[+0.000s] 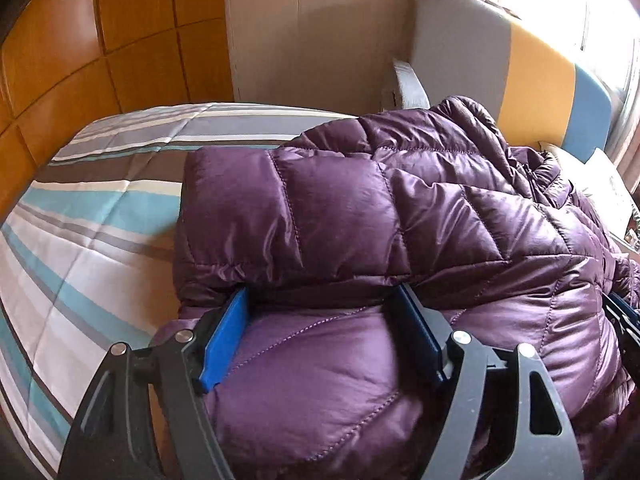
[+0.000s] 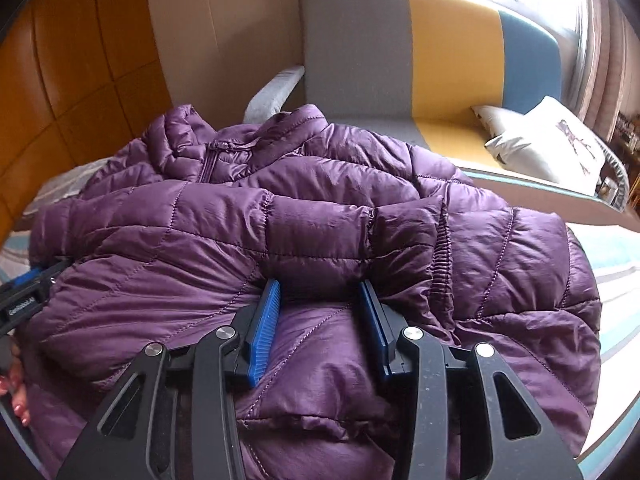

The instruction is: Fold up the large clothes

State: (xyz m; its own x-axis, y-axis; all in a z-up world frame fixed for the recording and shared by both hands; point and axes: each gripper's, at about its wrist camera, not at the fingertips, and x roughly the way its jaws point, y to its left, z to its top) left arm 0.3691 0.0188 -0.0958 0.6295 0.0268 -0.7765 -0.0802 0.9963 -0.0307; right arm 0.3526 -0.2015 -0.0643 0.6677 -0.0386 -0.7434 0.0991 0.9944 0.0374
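Note:
A purple quilted puffer jacket lies on the striped bed cover, with a sleeve folded across its body. The collar and zip point toward the sofa. My left gripper rests on the jacket's near left part with its jaws wide. Padded fabric bulges between its blue pads, and its tips reach under the sleeve's edge. My right gripper stands on the jacket near the elastic cuff, jaws partly apart over a bulge of fabric. Neither visibly pinches the cloth.
A grey, yellow and blue sofa stands beyond the bed with white pillows on it. Orange wooden panels line the left side. A hand with painted nails holds the left gripper at the right wrist view's left edge.

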